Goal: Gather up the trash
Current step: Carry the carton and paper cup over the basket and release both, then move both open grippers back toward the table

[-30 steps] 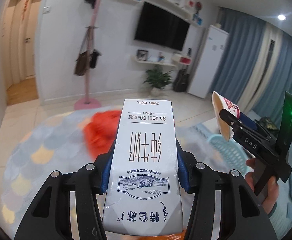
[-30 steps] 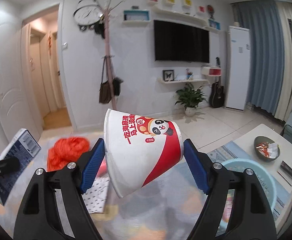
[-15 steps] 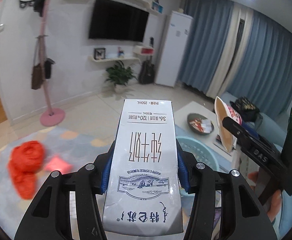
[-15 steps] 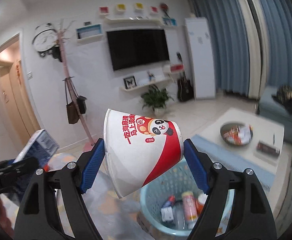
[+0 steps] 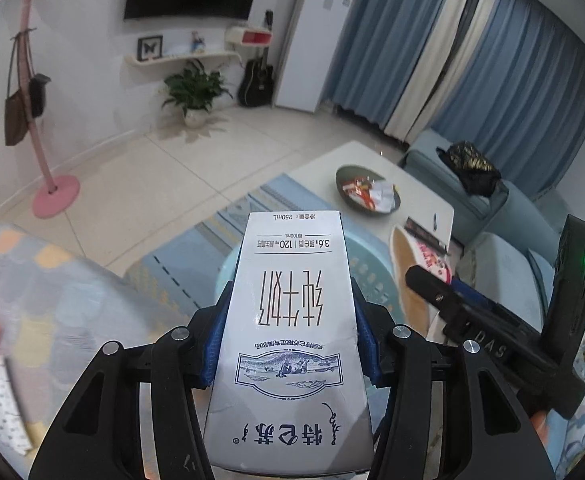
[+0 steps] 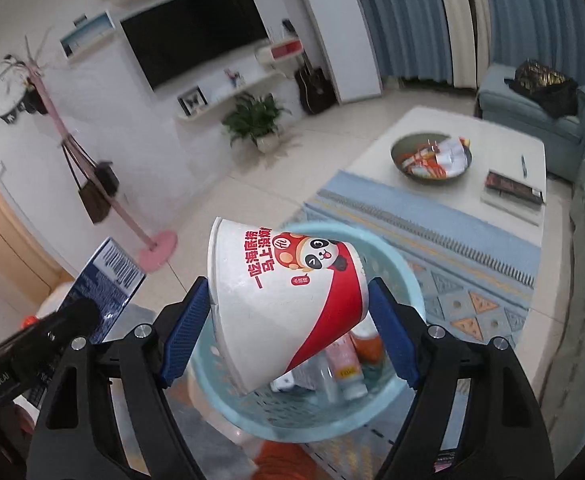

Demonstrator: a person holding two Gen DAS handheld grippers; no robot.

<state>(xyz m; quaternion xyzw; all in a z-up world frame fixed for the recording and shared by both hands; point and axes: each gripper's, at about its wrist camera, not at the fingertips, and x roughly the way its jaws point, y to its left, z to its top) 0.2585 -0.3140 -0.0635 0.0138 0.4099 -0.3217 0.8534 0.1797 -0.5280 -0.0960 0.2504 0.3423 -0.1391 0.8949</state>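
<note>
Left wrist view: the left tool (image 5: 290, 344) pinches a silver milk carton (image 5: 290, 344) between its blue pads, and the carton blocks most of the light blue basket (image 5: 372, 264) behind it. To the right, the right tool (image 5: 448, 296) carries a paper noodle bowl (image 5: 412, 276), seen edge-on. Beyond them a white surface (image 5: 424, 200) bears a dark dish of wrappers (image 5: 366, 192) near its middle and a dark book (image 5: 424, 234) at its near edge. A pink coat stand (image 5: 48, 184) rises from the floor at far left.

Right wrist view: the right tool (image 6: 288, 312) grips the noodle bowl (image 6: 288, 292) on its side, rim to the left, directly above the basket (image 6: 396, 256). Bottles and packets (image 6: 348, 364) lie in the basket, partly hidden by the bowl. At the left, the left tool (image 6: 64, 320) holds the carton (image 6: 104, 284) just beside the basket. A patterned rug (image 6: 472, 248) lies between the basket and the white surface (image 6: 504, 148).
</note>
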